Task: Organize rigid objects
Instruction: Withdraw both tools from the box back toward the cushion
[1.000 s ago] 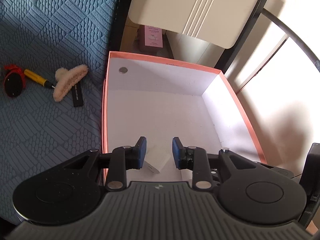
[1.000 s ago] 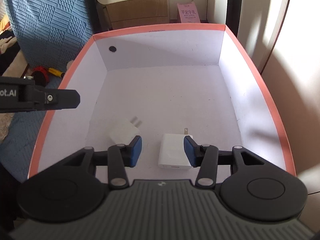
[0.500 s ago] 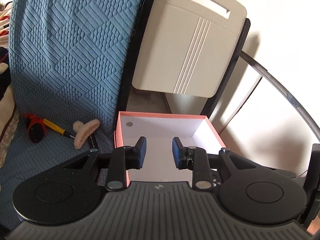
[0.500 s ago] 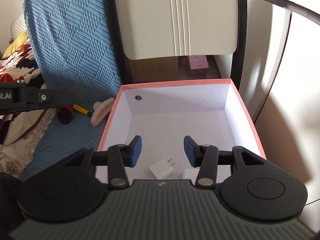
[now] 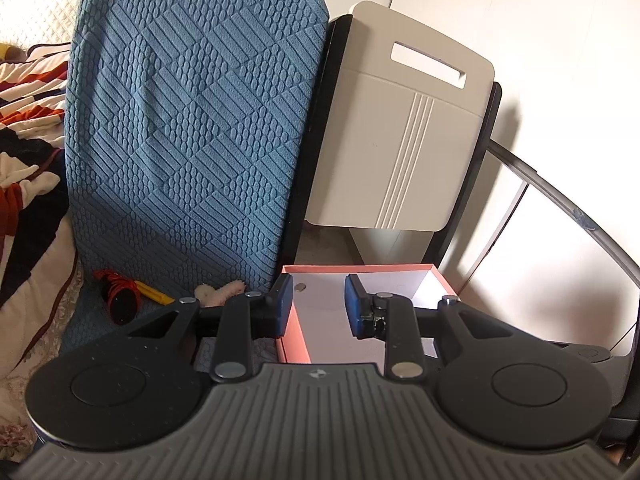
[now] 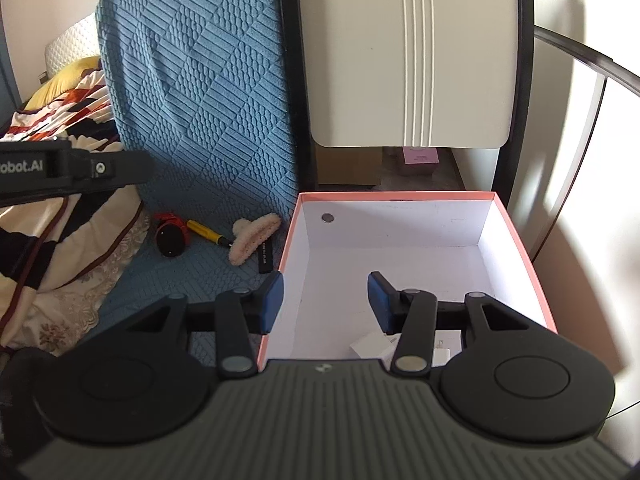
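Both grippers are empty and open: the left gripper shows a moderate gap between its blue pads, the right gripper a wider one, and neither touches anything. The pink-rimmed white cardboard box stands beside the blue quilted cushion seat; two white plastic charger blocks lie at its near edge, while the red-and-black round gadget, the yellow-handled screwdriver, the fluffy cream hair claw and the slim black bar wait on the seat, close together.

The likely trouble is that cluster — the screwdriver's tip sits against the hair claw and the black bar lies just under it, so a careless closing could catch two things at once or nudge one off; the soft seat may also let a thin item sink, making a pad slip; the thin box wall could be bumped on the way in.

Much is hidden; the right gripper's own body covers most of the chargers, and in the left view the hair claw and the box floor are largely blocked — the black bar cannot be seen there at all; what the red gadget actually is I cannot tell.
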The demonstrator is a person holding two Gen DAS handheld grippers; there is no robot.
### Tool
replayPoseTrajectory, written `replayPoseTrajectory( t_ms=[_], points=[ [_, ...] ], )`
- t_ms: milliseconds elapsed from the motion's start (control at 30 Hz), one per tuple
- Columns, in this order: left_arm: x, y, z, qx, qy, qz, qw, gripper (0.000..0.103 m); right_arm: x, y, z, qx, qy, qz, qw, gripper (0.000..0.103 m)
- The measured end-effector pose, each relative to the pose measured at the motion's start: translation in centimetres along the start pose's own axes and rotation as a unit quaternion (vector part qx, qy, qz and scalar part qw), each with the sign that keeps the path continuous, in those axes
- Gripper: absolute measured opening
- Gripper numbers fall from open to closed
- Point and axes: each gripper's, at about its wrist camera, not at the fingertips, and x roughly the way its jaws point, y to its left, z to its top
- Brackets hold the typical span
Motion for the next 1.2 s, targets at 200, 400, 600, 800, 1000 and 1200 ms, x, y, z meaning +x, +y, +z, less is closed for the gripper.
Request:
replayPoseTrajectory(
  t_ms=[200, 400, 600, 800, 1000, 1200],
  points=[
    [-1.5, 2.6, -0.7, 0.0, -0.006, 0.0, 1.0, 0.033, -0.6, 3.0, -0.3, -0.011, -0.009, 0.002, 1.0, 0.05],
    [-2.3, 5.6, -1.8, -0.026, -0.009, -0.007, 0.9996, 0.033, -0.1, 6.1, -1.7, -0.008, -0.013, -0.006, 1.0, 0.05],
    [-3.2, 7.4, -4.1, -0.027, -0.024, -0.002, 0.9994, 0.033, 0.9, 8.8, -3.7, -0.011, -0.007, -0.002, 1.0, 0.05],
    [-2.9, 8.9, -7.6, -0.011, -0.01, 0.045, 0.9989, 0.033, 2.4, 10.0, -6.6, -0.013, 0.003, -0.007, 1.0, 0.05],
    [-3.3, 11.4, -9.6, -0.007, -0.003, 0.07, 0.9975, 0.033, 3.4, 11.0, -8.7, -0.004, 0.002, -0.003, 1.0, 0.05],
    [-3.3, 13.6, -10.6, -0.014, 0.009, 0.069, 0.9975, 0.033, 4.0, 11.9, -9.8, -0.008, 0.001, 0.001, 1.0, 0.05]
  ],
)
